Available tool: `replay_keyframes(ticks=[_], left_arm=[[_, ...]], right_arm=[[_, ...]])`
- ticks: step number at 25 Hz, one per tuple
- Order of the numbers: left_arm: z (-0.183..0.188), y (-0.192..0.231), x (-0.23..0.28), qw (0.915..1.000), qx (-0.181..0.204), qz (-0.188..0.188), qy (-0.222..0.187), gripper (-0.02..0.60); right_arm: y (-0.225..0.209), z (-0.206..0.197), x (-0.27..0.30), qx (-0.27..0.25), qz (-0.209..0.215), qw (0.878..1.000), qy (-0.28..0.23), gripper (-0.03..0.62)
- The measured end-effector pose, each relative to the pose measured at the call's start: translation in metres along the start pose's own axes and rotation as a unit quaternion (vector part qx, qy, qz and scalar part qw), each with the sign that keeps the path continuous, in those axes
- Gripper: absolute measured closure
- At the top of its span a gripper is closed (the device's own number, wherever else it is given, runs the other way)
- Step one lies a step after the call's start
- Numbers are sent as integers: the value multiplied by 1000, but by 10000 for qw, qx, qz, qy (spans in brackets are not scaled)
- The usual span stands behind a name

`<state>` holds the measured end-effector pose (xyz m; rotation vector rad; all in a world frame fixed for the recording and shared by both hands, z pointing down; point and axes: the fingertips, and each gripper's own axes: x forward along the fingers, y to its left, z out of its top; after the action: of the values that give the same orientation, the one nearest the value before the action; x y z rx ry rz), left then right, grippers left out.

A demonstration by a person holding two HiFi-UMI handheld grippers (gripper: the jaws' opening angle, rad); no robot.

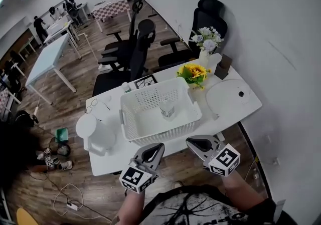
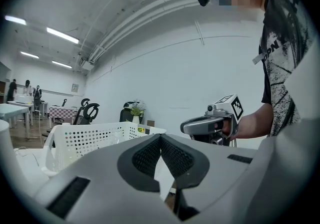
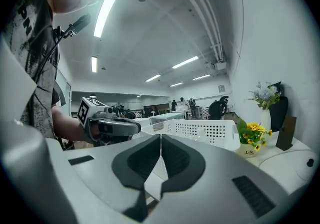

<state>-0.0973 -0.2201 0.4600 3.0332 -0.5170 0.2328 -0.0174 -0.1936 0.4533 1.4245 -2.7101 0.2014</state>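
A white perforated basket (image 1: 150, 111) stands mid-table with a small clear cup (image 1: 167, 110) inside it. My left gripper (image 1: 153, 151) is shut and empty at the table's near edge, just in front of the basket's left corner. My right gripper (image 1: 198, 144) is also shut and empty, near the basket's right front corner. In the left gripper view the closed jaws (image 2: 160, 140) point past the basket (image 2: 90, 135), and the right gripper (image 2: 212, 123) shows beside them. The right gripper view shows its closed jaws (image 3: 160, 140), the left gripper (image 3: 107, 124) and the basket (image 3: 200, 130).
A white jug (image 1: 95, 134) stands left of the basket. Sunflowers in a pot (image 1: 193, 73), a vase of pale flowers (image 1: 205, 43), a brown card stand (image 1: 222, 66) and a round white lid (image 1: 228, 96) sit at the right. Black office chairs (image 1: 133, 51) stand behind the table (image 1: 108, 161).
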Motion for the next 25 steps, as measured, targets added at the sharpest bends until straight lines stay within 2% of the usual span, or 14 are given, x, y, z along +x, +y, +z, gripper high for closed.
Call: replay_keyframes(ticks=[13, 25], left_arm=[[-4, 35, 4, 9996, -178, -186, -130, 571], [-1, 49, 17, 9995, -260, -105, -175, 571]], right_arm=[[-13, 3, 29, -24, -231, 9997, 100, 571], [-33, 14, 40, -311, -159, 9992, 200, 571]])
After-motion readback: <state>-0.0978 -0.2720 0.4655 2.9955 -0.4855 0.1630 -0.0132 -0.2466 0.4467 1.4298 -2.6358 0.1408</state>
